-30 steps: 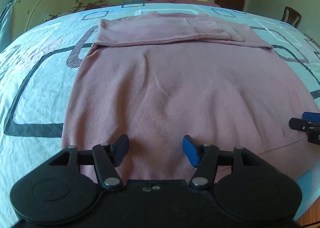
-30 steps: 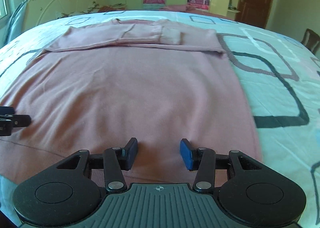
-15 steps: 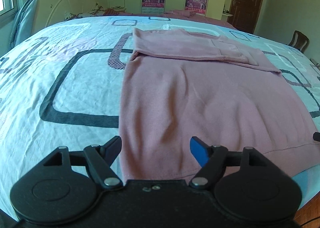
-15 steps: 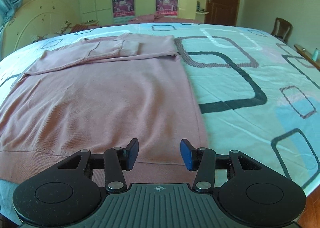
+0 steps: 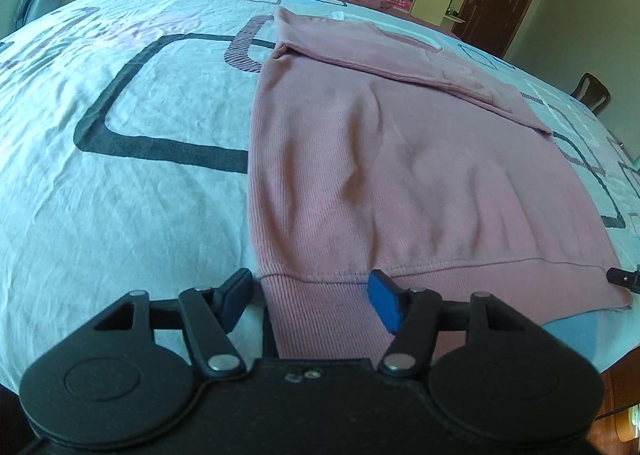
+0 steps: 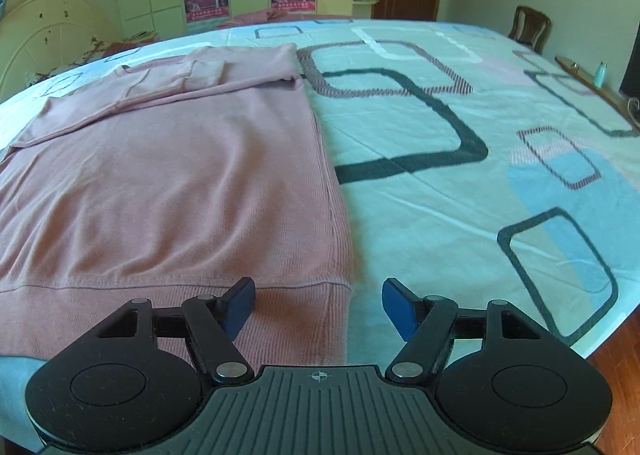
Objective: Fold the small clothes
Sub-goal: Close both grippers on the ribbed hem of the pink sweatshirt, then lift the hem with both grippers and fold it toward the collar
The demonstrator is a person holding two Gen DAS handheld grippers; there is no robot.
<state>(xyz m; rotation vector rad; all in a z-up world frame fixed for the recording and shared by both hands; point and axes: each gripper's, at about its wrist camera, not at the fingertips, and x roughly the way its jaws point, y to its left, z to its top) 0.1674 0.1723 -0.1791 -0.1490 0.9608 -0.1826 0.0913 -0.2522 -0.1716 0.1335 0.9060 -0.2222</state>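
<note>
The bed (image 5: pixel 120 175), under a pale sheet printed with dark rounded rectangles, carries a pink ribbed sweater (image 5: pixel 400 175) lying flat, its long axis running away from both grippers toward the far wall, sleeves folded across the top and the ribbed hem (image 5: pixel 328 311) nearest the cameras.

Each gripper sits at one hem corner. The left gripper (image 5: pixel 310 301) straddles the left corner of the hem; its jaws are closing with the cloth between them, but a gap shows at the left pad, so the pads do not yet press on it. The right gripper (image 6: pixel 318 305) straddles the right corner (image 6: pixel 336 295); its jaws are opening, the left pad over the rib band, the right pad over bare sheet.

The coming move likely turns on pinching both corners and carrying the hem away toward the sleeves.

The left view alone shows the other gripper's tip at the far hem corner; the right view alone shows the sweater's straight right edge.
</note>
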